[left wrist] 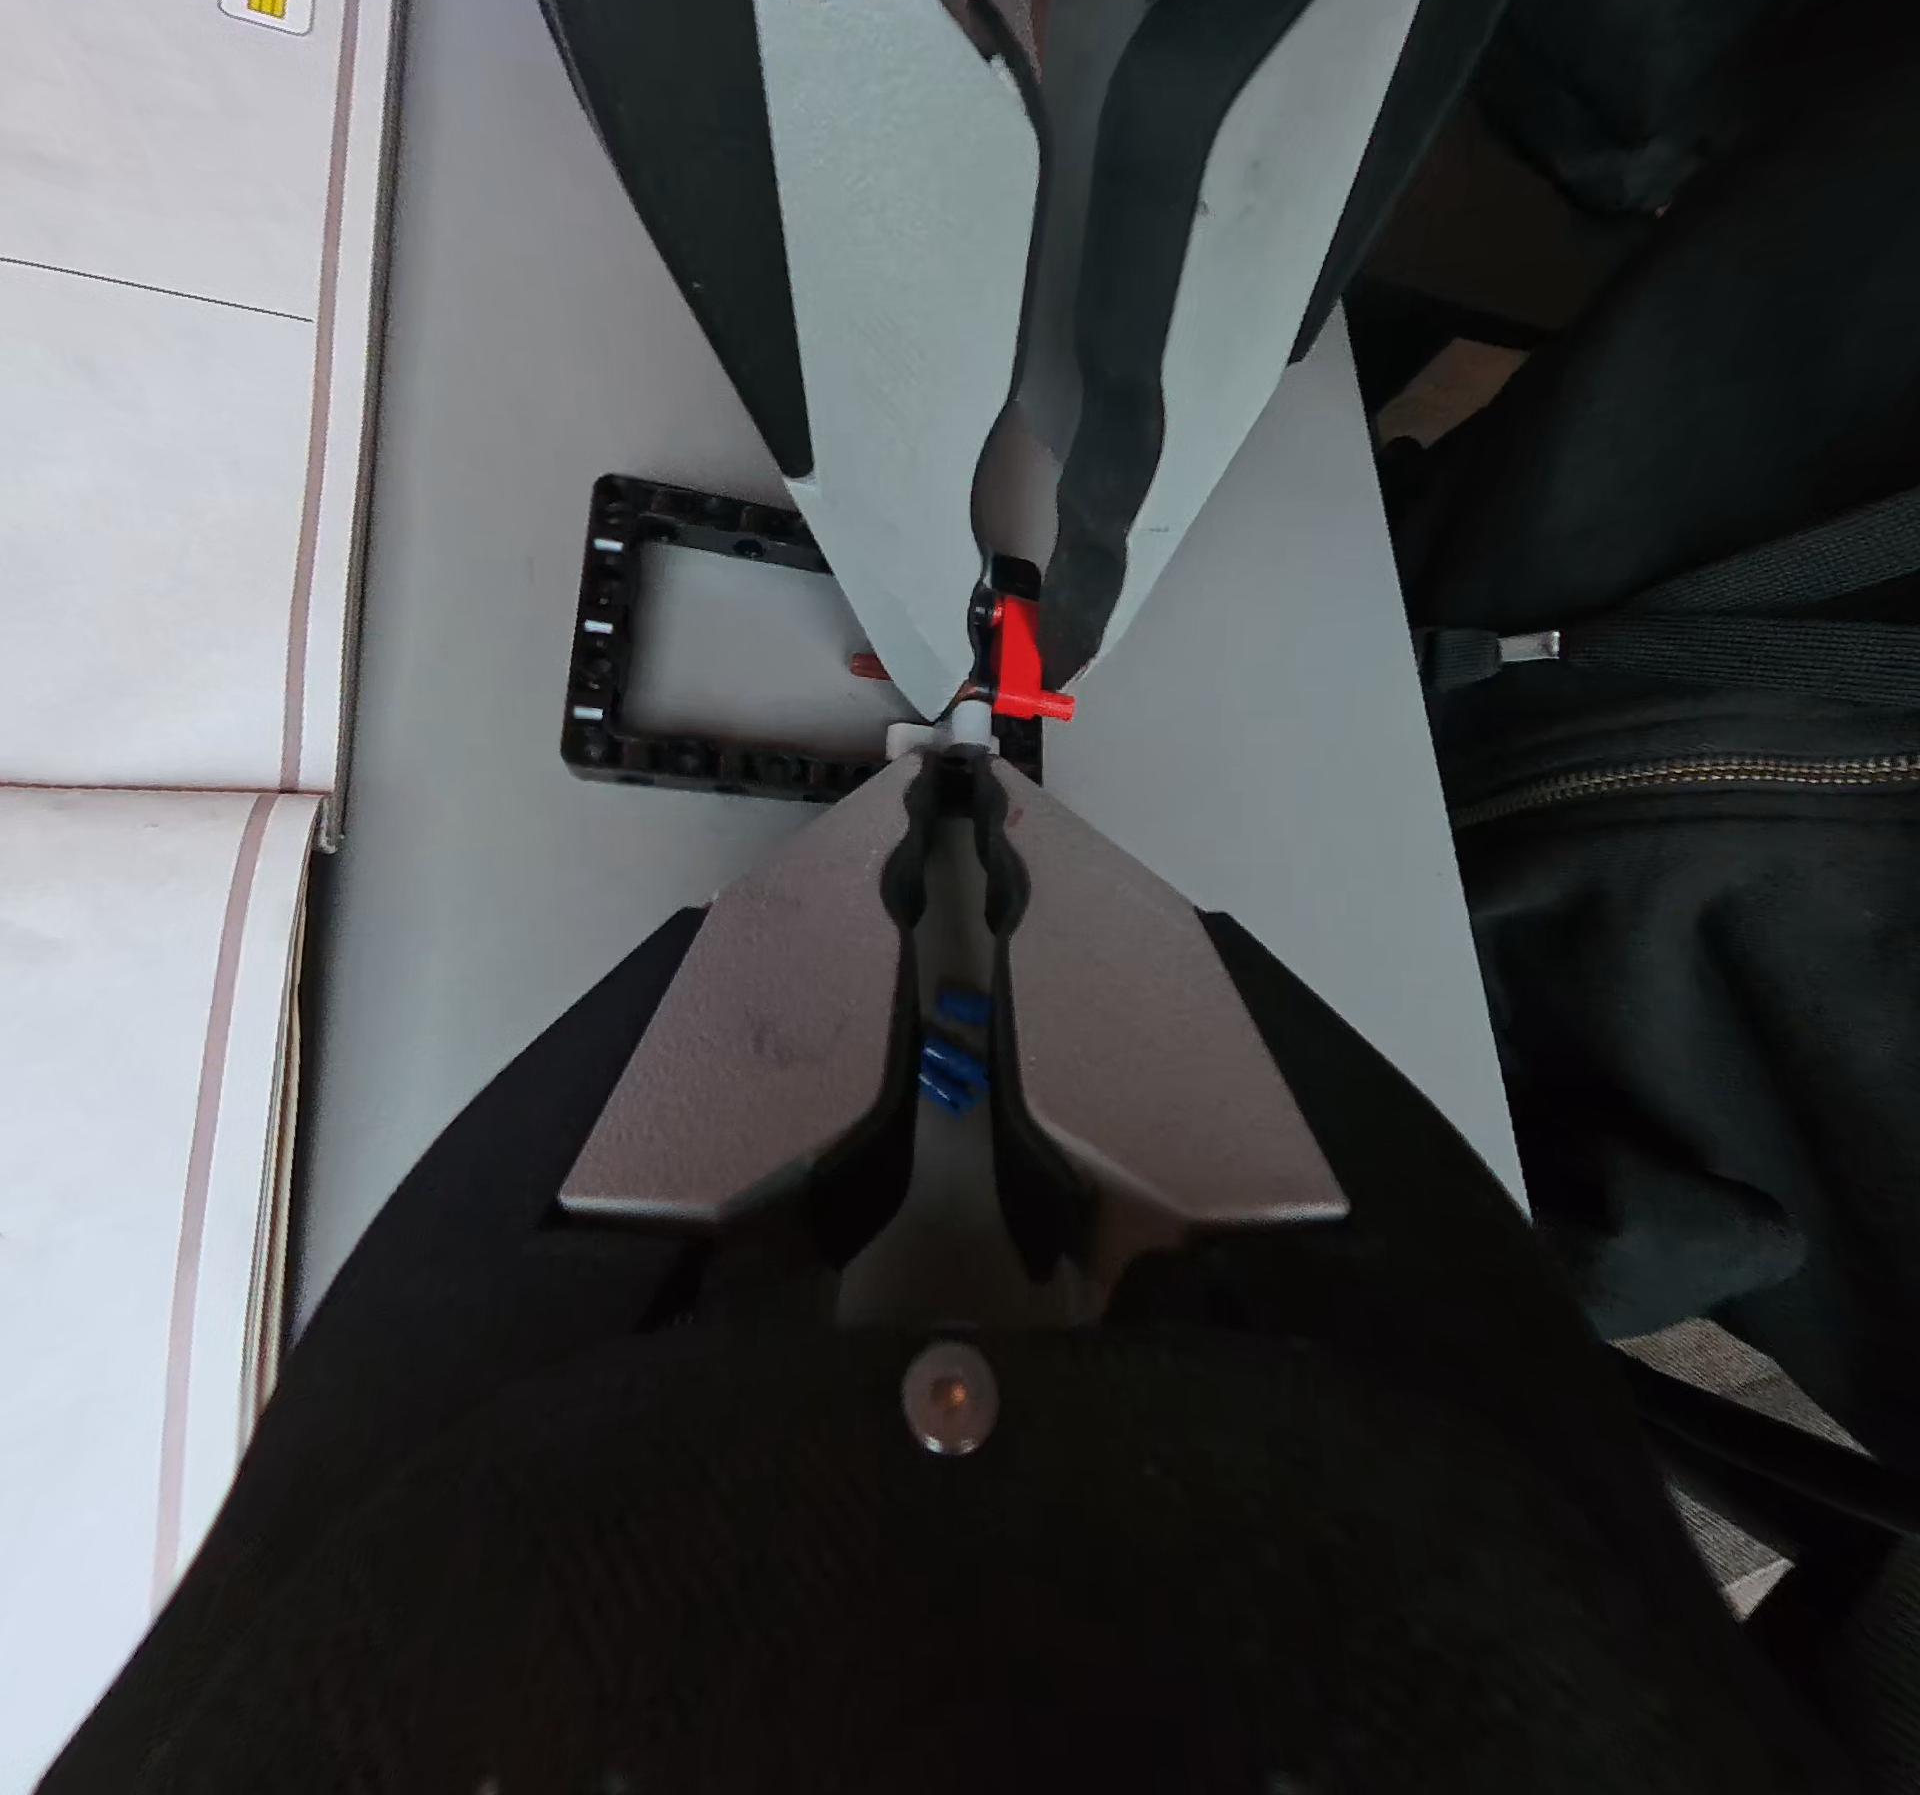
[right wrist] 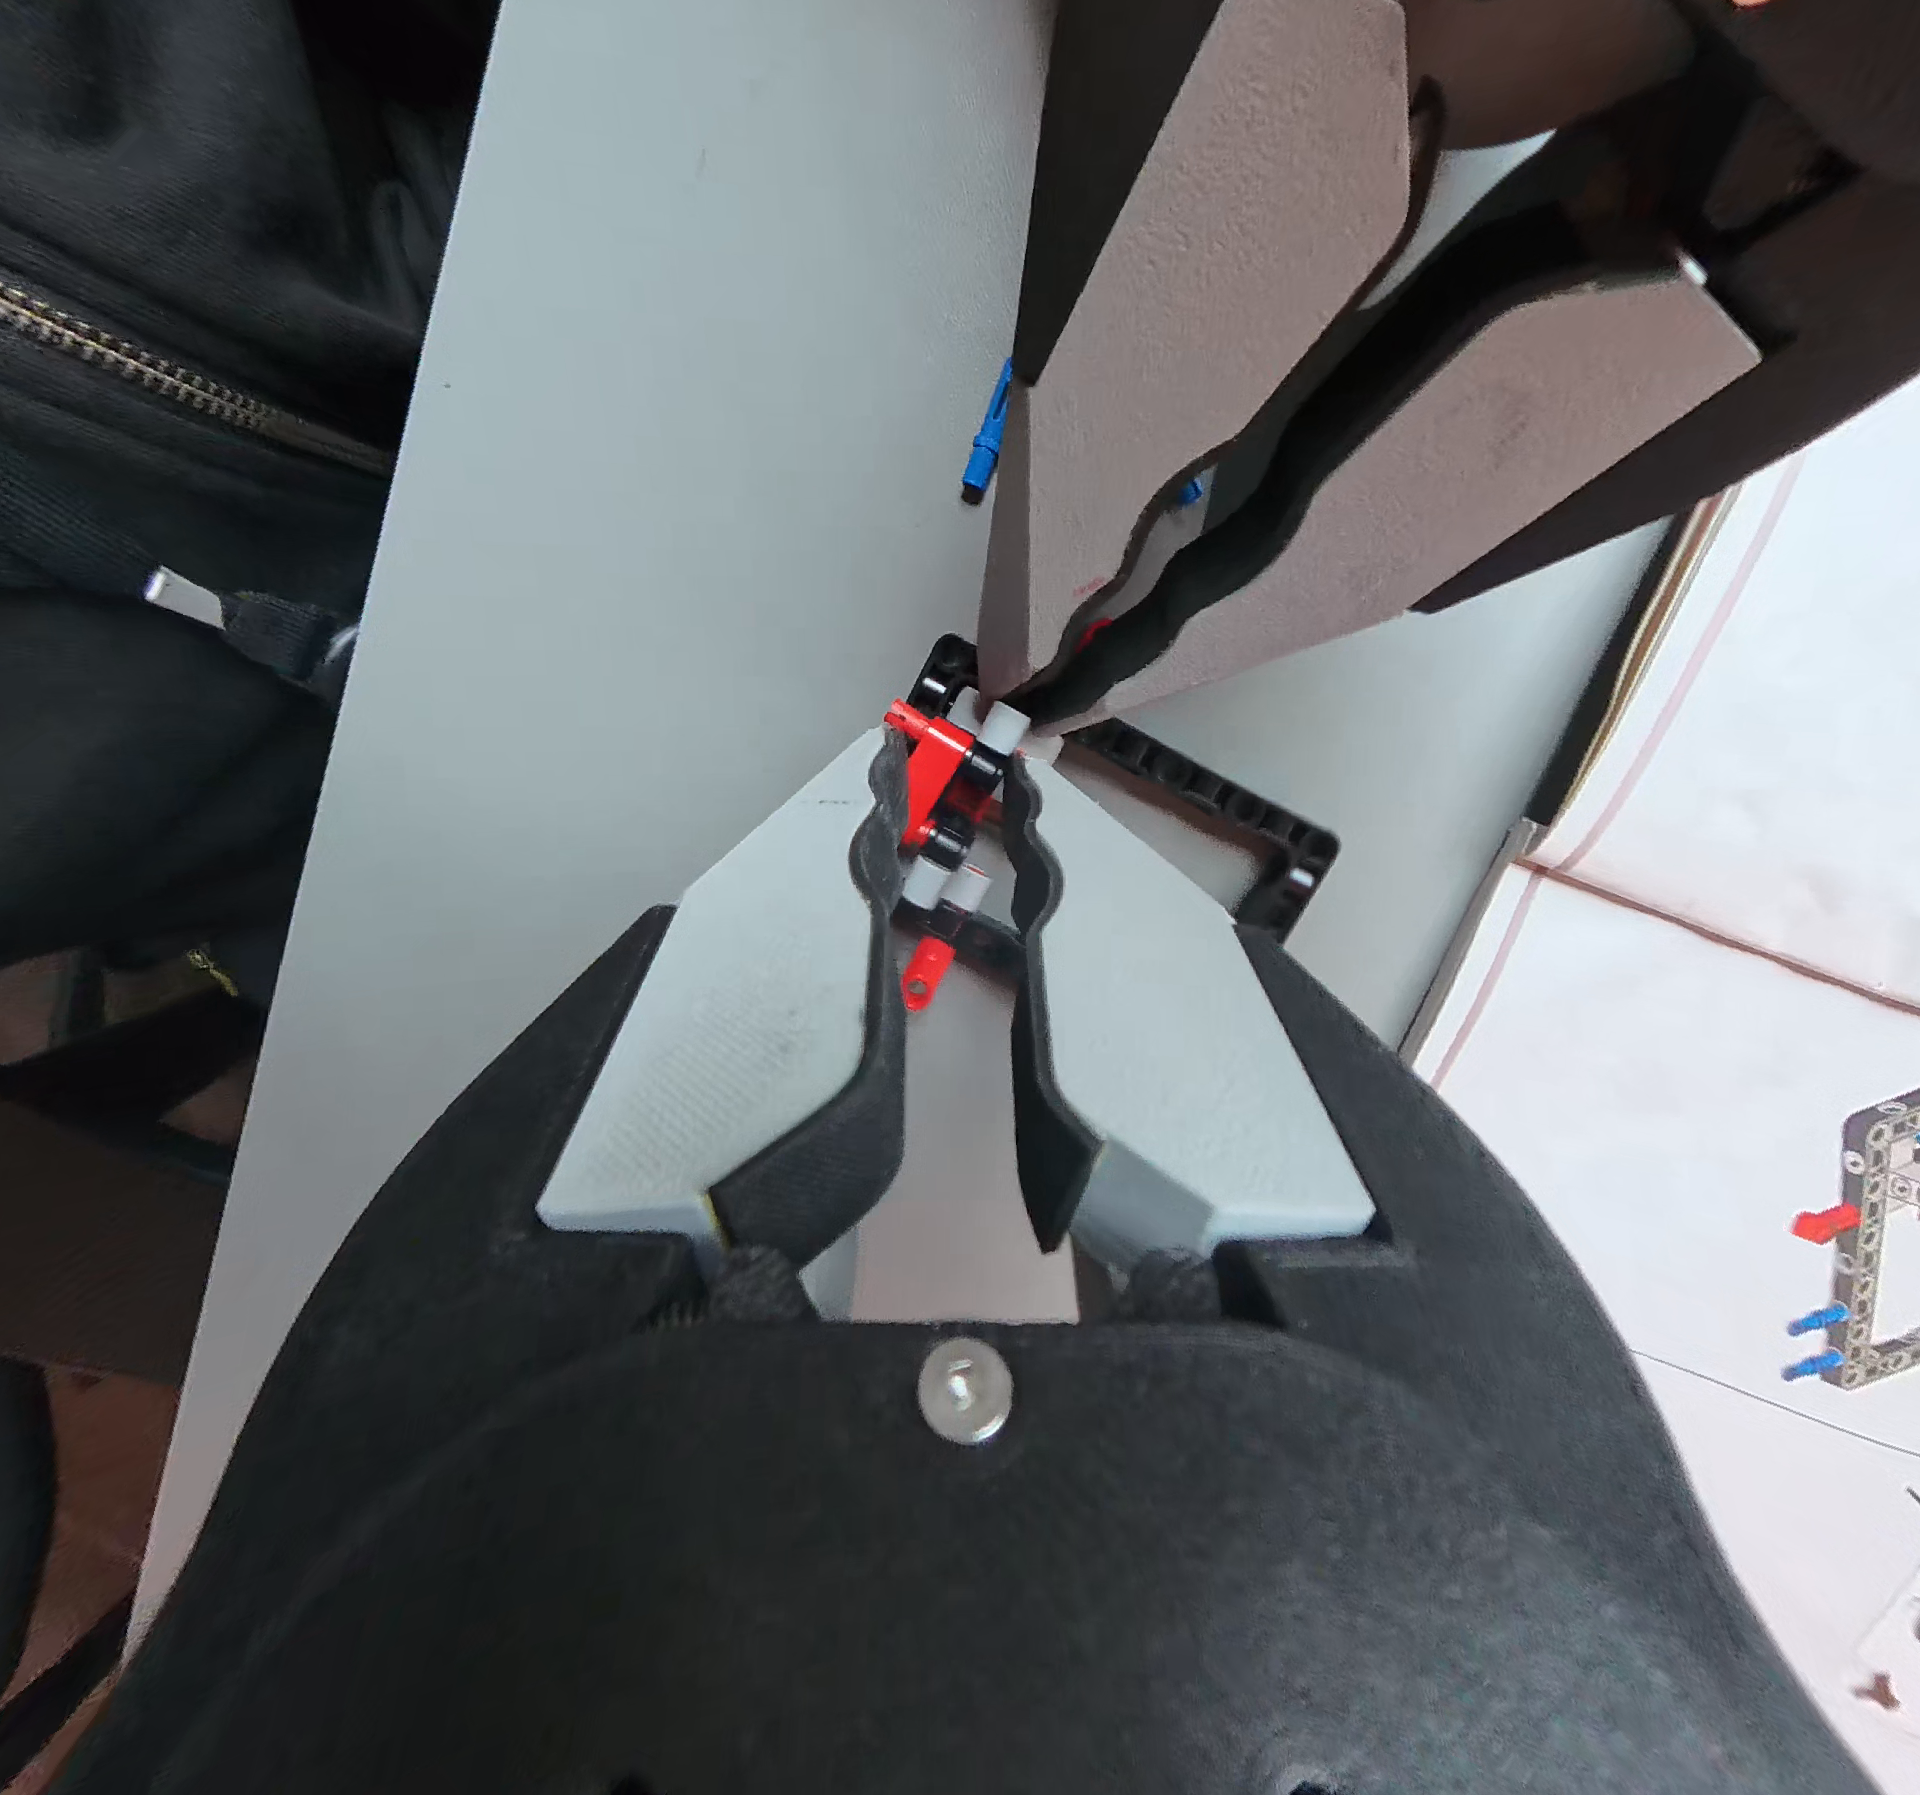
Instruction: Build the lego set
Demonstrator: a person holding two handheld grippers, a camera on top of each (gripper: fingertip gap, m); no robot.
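**Two grippers meet tip to tip over the black frame**

The left gripper (left wrist: pixel 954 777) has its fingers nearly together, pinching a small white bush (left wrist: pixel 970 725) at their very tips. The right gripper (right wrist: pixel 951 789) faces it from the opposite side, clamped on a small red-and-black assembly (right wrist: pixel 940 774) made of a red connector, black pins and white bushes. The white bush and the assembly touch where the two grippers meet.

Just beneath them, a black rectangular frame (left wrist: pixel 608 628) lies flat on the white counter (left wrist: pixel 499 457); a red pin (right wrist: pixel 923 974) sits inside its open middle. Loose blue pins (left wrist: pixel 951 1065) lie on the counter behind the left gripper's tips, and another blue pin (right wrist: pixel 985 452) rests near its side.

An open instruction booklet (left wrist: pixel 156 498) lies beside the frame. A black bag with a brass zipper (right wrist: pixel 156 374) is off the counter's edge.
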